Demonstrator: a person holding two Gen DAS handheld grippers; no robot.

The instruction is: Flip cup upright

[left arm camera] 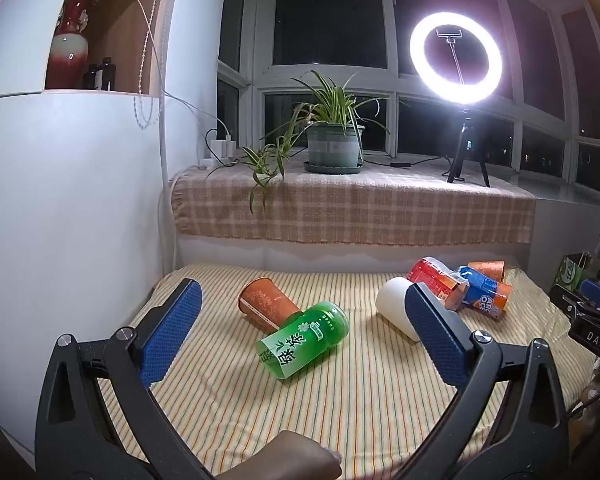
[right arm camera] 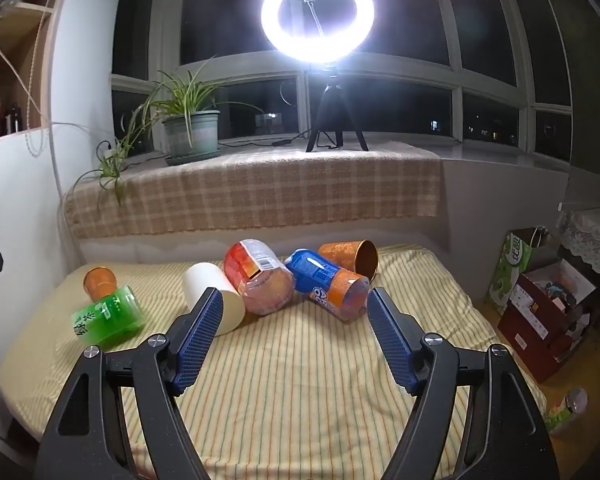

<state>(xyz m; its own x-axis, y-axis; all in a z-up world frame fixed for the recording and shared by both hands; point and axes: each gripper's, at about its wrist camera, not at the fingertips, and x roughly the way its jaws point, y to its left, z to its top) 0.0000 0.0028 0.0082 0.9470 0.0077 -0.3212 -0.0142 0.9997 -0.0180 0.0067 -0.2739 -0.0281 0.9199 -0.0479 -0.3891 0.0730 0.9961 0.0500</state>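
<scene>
Several cups lie on their sides on a striped cloth (left arm camera: 340, 412). In the left wrist view: a green cup (left arm camera: 304, 340), an orange-brown cup (left arm camera: 264, 304) behind it, a white cup (left arm camera: 396, 308), a red cup (left arm camera: 436, 276), a blue-orange cup (left arm camera: 486, 294) and another orange cup (left arm camera: 488, 269). My left gripper (left arm camera: 304, 304) is open above the green cup. In the right wrist view my right gripper (right arm camera: 294, 300) is open, just short of the red cup (right arm camera: 260, 276), white cup (right arm camera: 212, 296) and blue-orange cup (right arm camera: 328, 284). The green cup (right arm camera: 108, 318) lies at left.
A checked-cloth windowsill (left arm camera: 352, 208) behind holds a potted plant (left arm camera: 334, 140) and a lit ring light on a tripod (left arm camera: 456, 60). A white cabinet (left arm camera: 60, 200) stands at left. Boxes and a bag (right arm camera: 540, 300) sit on the floor at right.
</scene>
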